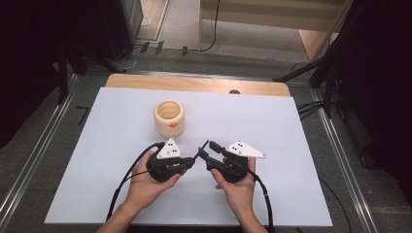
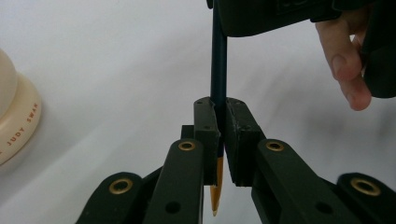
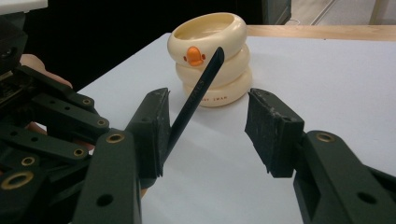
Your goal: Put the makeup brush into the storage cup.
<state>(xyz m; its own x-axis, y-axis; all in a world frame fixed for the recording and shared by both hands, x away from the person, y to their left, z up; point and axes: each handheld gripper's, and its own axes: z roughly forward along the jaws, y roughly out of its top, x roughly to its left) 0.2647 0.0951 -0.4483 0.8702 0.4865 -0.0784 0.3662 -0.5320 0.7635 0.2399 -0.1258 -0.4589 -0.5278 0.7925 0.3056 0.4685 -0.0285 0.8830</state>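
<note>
White table (image 1: 291, 126), grey floor (image 1: 43, 131), dark stands (image 1: 63, 68)

Lab: dark curtains (image 1: 29, 58), floor cables (image 1: 311, 109)

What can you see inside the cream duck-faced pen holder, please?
The cream pen holder shows a bare pale inner wall near its rim; its bottom is hidden. The dark pencil stays outside, clamped in the left gripper.
</note>
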